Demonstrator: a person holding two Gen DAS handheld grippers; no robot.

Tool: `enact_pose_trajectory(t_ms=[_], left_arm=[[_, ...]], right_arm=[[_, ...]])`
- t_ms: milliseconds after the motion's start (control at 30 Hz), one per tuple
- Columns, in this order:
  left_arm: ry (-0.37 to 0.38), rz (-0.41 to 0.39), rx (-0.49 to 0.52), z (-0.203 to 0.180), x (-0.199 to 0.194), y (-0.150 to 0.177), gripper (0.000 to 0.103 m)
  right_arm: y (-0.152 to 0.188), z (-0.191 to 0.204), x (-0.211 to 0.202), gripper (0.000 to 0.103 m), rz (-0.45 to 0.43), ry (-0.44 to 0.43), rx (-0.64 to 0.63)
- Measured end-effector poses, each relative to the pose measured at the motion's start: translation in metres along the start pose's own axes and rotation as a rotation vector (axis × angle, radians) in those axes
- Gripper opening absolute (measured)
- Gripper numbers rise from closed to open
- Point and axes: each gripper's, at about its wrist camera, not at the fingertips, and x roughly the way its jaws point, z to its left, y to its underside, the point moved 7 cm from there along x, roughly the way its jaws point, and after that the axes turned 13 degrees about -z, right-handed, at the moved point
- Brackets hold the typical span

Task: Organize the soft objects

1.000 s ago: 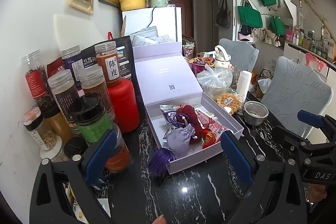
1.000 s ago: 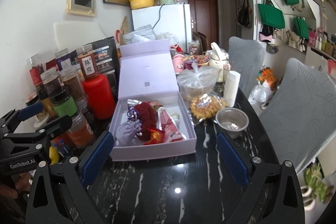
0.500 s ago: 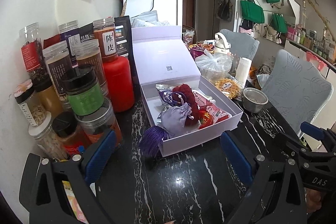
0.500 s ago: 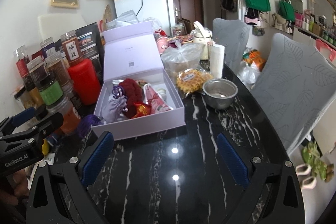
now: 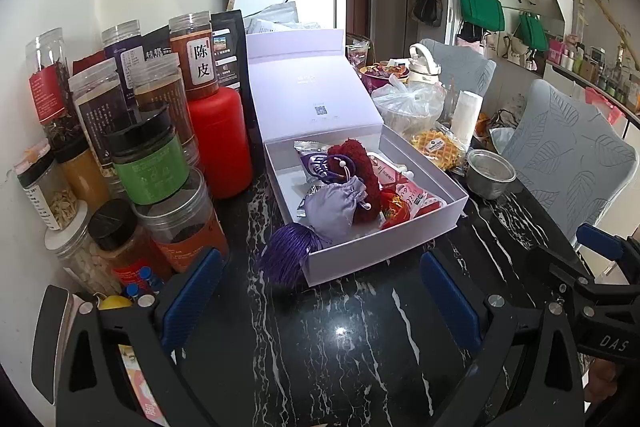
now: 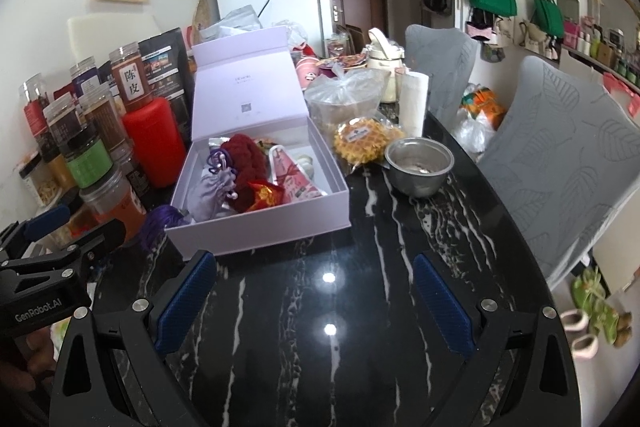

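Observation:
An open lilac gift box (image 5: pixel 384 243) (image 6: pixel 256 227) sits on the black marble table. Inside lie a grey-lilac drawstring pouch (image 5: pixel 334 205) (image 6: pixel 210 193), a dark red knitted item (image 5: pixel 358 163) (image 6: pixel 246 157), a small red pouch (image 6: pixel 266 195) and pink snack packets (image 5: pixel 412 193). A purple tassel (image 5: pixel 286 255) (image 6: pixel 158 225) hangs over the box's near left corner onto the table. My left gripper (image 5: pixel 320 301) is open and empty, just in front of the box. My right gripper (image 6: pixel 312 301) is open and empty, in front of the box.
Several jars and a red bottle (image 5: pixel 218 139) crowd the left side by the wall. A steel bowl (image 6: pixel 418 165), waffle packet (image 6: pixel 362 141), paper roll (image 6: pixel 414 103) and plastic bag (image 6: pixel 346 95) sit right of the box. Grey chairs (image 6: pixel 560 147) line the table's right edge.
Both grippers have drawn back from the box and shifted slightly; both stay open and empty. Nothing in the box has moved.

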Motion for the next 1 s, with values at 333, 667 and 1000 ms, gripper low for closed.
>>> enact_pose_trajectory(t_ms=[333, 667, 1000], left_arm=[[0.011, -0.001, 0.016, -0.0039, -0.0009, -0.0001, 0.101], [0.021, 0.017, 0.038, -0.008, 0.0005, 0.0038, 0.101], [0.021, 0.028, 0.05, -0.0089, 0.003, 0.006, 0.101]], right_arm=[[-0.002, 0.0008, 0.0018, 0.1, -0.002, -0.008, -0.008], [-0.0014, -0.0021, 0.0015, 0.1, 0.002, 0.004, -0.008], [0.0002, -0.0051, 0.0038, 0.1, 0.011, 0.015, -0.011]])
